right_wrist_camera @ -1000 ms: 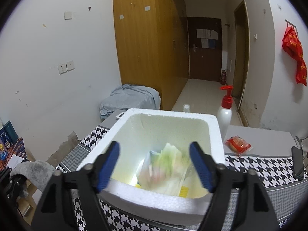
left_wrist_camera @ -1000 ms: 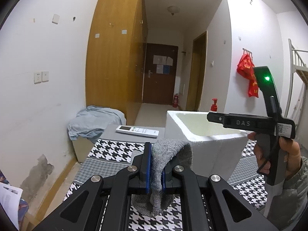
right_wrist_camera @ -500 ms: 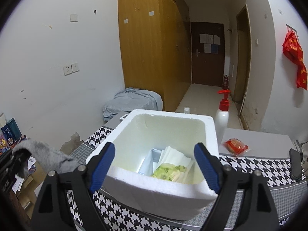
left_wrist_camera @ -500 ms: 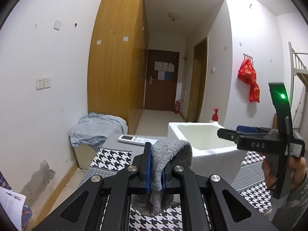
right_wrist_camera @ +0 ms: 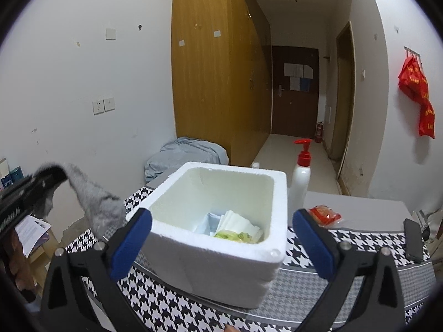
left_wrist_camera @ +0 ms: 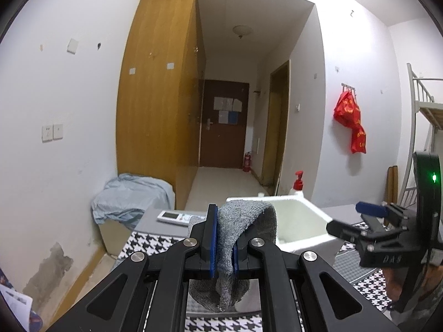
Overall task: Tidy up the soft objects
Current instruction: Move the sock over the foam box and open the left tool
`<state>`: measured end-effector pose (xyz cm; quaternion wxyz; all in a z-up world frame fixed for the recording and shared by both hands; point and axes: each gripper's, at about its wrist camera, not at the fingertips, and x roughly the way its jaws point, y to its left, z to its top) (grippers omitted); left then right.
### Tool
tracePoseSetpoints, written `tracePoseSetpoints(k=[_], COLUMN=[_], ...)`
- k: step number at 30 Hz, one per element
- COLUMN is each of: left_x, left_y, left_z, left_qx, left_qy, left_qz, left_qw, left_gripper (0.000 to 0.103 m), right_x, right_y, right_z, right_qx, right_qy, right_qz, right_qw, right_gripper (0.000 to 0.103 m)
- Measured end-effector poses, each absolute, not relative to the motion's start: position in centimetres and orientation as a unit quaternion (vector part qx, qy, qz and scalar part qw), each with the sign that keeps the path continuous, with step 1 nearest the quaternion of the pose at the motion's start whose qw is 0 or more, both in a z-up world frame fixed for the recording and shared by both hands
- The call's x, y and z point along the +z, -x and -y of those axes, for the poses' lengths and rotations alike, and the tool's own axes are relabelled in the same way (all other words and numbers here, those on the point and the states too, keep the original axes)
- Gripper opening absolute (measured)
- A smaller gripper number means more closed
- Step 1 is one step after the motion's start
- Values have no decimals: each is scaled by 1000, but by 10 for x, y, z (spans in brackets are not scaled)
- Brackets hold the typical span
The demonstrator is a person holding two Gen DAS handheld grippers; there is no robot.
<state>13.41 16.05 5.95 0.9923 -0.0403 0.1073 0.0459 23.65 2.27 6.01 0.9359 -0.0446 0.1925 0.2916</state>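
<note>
My left gripper is shut on a grey knitted sock, which droops over and below the pads. It hangs in the air left of the white foam box; the sock also shows in the right wrist view. My right gripper is open and empty, held back from the foam box, its blue pads either side of it in view. Inside the box lie folded white and pale blue cloths and a yellow-green pack. The right gripper shows in the left wrist view.
The box stands on a table with a houndstooth cloth. A white pump bottle with a red top, a red snack packet and a black phone lie behind and right. A remote and a blue-grey heap of fabric are at left.
Both grippers have risen and drawn back from the box. The sock stays clamped in the left gripper. The right gripper stays open.
</note>
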Motion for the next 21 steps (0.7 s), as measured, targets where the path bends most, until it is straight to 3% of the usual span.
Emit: tracePoseSetpoints(k=[21], left_x=[84], left_y=[-165], left_z=[-137], left_qx=[9], left_qy=[15], left_qz=[-87], left_qw=[996], left_gripper=[9], right_x=[45], right_y=[-227], right_z=[20], right_qx=[242], right_qy=[34], right_qz=[-198], right_qw=[949], right_gripper=[103])
